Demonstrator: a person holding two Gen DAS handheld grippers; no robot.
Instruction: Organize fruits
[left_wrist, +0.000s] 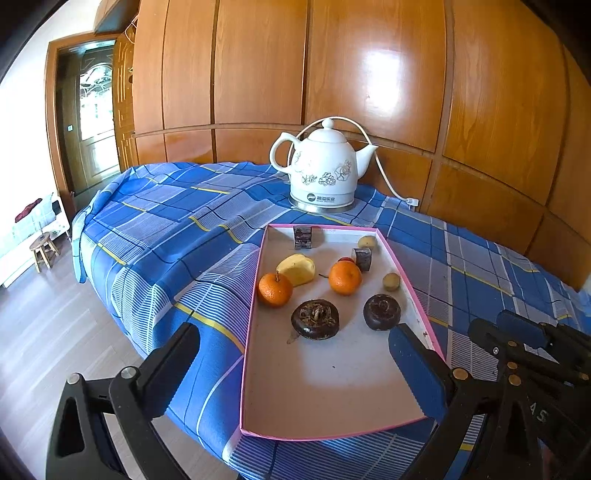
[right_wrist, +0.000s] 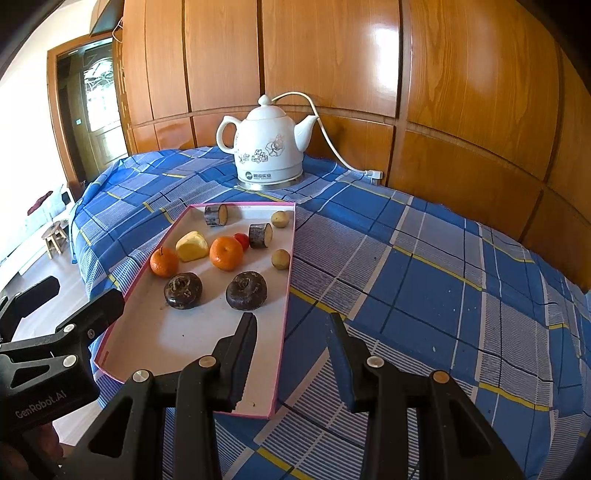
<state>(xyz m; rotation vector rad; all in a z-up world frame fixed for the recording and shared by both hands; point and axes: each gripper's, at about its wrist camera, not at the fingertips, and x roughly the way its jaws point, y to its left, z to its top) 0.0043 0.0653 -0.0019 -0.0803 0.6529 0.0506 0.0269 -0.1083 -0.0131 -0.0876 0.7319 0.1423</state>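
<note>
Both tongs (left_wrist: 291, 365) (right_wrist: 291, 332) gape empty over the fruit tray (left_wrist: 332, 406)

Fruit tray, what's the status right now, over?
Left gripper open, empty, near tray. Right gripper open, empty, astride tray's right rim. Oranges, dark water chestnuts untouched in tray. Kettle behind, clear of the path.

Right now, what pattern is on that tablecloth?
Blue plaid with white stripes and yellow lines on the tablecloth; clearest in the right wrist view.
</note>
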